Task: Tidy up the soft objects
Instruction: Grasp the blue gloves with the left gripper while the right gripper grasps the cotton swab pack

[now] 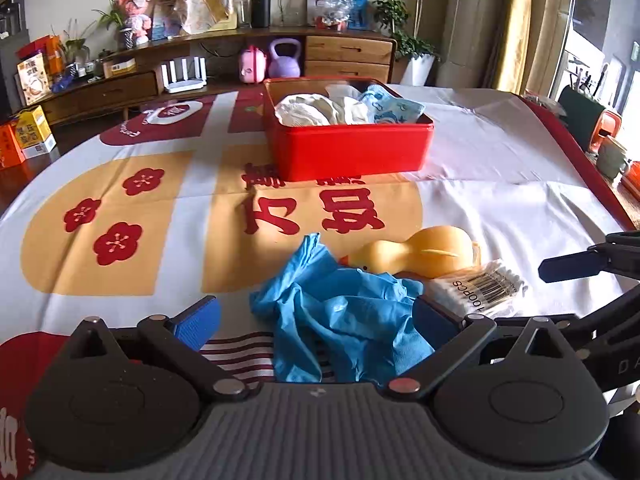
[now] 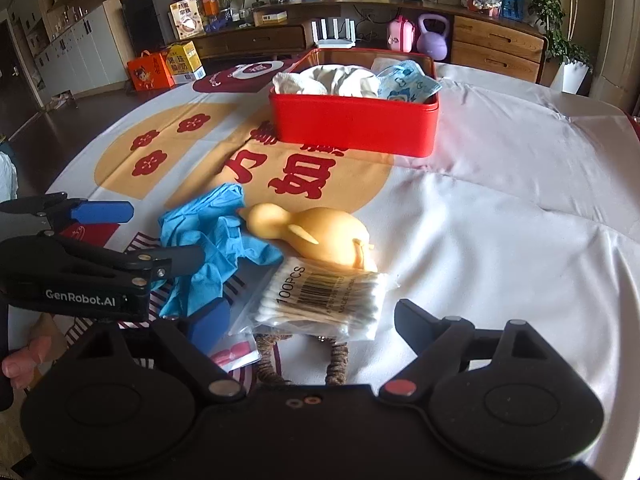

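A crumpled pair of blue gloves [image 1: 340, 312] [image 2: 212, 240] lies on the tablecloth near the front edge. My left gripper [image 1: 316, 320] [image 2: 166, 234] stands open astride the gloves, and its left pad is clear of them. To their right lie a soft yellow duck [image 1: 416, 256] [image 2: 316, 236] and a bag of cotton swabs [image 1: 476, 288] [image 2: 320, 300]. My right gripper [image 2: 314, 322] is open with the swab bag between its fingers, unpressed. A red tin [image 1: 348, 136] [image 2: 356, 120] farther back holds white cloths and a blue patterned one.
A brown braided hair tie [image 2: 276, 360] and a small red-and-white packet [image 2: 236, 354] lie under the right gripper. The two grippers are close side by side. A hand [image 2: 24, 360] shows at lower left. Wrinkled white cloth [image 2: 500, 200] spreads to the right.
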